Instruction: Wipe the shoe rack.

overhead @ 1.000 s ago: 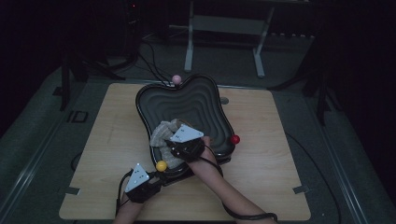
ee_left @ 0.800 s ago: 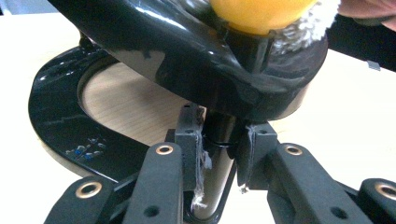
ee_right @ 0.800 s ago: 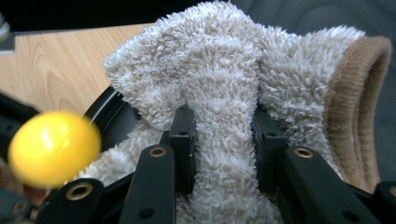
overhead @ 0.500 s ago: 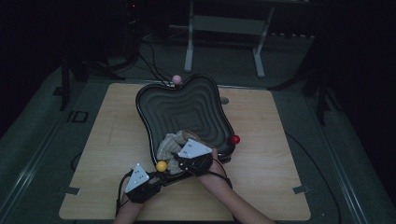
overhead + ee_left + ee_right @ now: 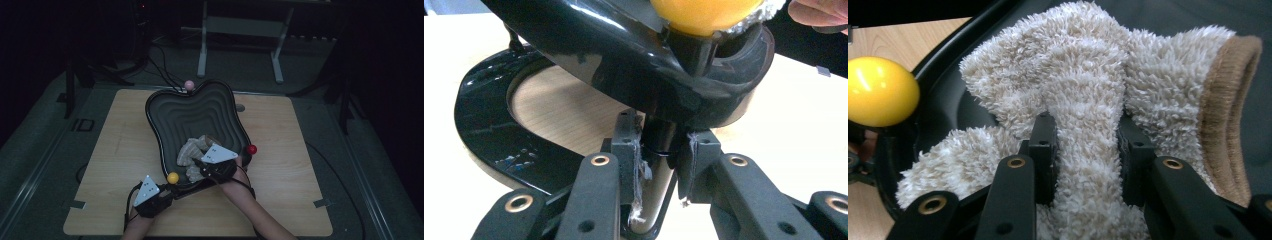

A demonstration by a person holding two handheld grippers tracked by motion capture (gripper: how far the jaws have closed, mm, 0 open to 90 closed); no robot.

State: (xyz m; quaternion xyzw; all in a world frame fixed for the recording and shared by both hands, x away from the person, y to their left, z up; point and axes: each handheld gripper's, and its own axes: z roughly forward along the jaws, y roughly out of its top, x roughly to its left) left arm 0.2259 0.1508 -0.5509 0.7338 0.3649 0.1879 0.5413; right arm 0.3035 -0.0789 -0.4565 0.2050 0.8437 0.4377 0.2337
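Right tool (image 5: 1083, 150) clamps the fluffy sock (image 5: 1088, 85) in the tray (image 5: 165, 112).

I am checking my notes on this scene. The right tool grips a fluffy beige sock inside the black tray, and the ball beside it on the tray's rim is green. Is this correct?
Not quite: the ball is yellow, not green, as the right gripper view shows. The rest holds: the right tool grips the fluffy beige sock inside the black tray.

Dim room, light pooled on a pale wooden desk (image 5: 300, 200). Grey floor (image 5: 380, 165) all round. Beyond the desk's far edge: white metal stand (image 5: 240, 30), black cables (image 5: 160, 65). Dark stand legs (image 5: 70, 85) off the far-left corner.
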